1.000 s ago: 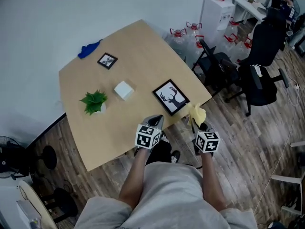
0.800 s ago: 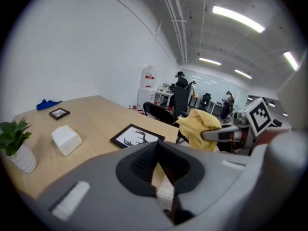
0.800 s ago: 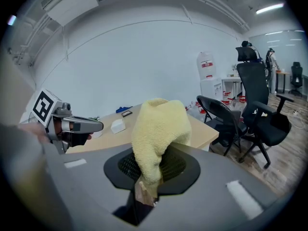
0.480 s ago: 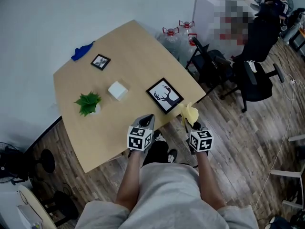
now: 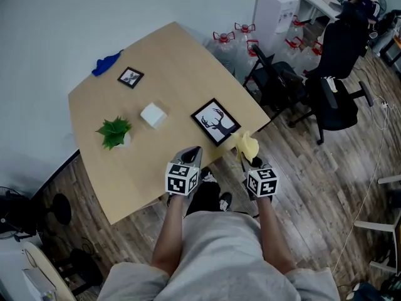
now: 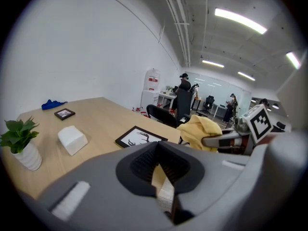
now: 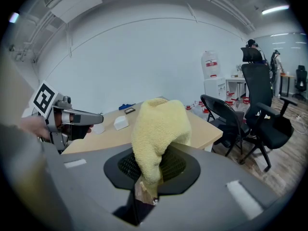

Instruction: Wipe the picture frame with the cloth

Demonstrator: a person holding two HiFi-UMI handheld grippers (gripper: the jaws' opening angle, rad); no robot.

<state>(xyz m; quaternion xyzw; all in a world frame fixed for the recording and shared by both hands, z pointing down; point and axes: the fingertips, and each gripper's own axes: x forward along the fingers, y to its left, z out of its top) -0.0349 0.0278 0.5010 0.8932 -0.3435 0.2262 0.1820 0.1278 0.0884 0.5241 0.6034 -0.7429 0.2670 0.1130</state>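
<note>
The black picture frame (image 5: 215,121) with a deer print lies flat near the table's near right edge, also seen in the left gripper view (image 6: 140,137). My right gripper (image 5: 249,155) hangs just off that edge and is shut on a yellow cloth (image 5: 246,145), which stands bunched above the jaws (image 7: 156,134). My left gripper (image 5: 192,158) hovers at the near edge, left of the frame, shut with nothing in it (image 6: 162,177). Neither the cloth nor either gripper touches the frame.
On the wooden table (image 5: 175,61) are a white box (image 5: 153,115), a small potted plant (image 5: 113,132), a small second frame (image 5: 130,76) and a blue cloth (image 5: 105,63) at the far corner. Black office chairs (image 5: 341,74) and water bottles (image 5: 225,42) stand to the right.
The whole head view has slid slightly left and up. Both grippers keep about the same places by the table's near edge, the right one still holding the yellow cloth.
</note>
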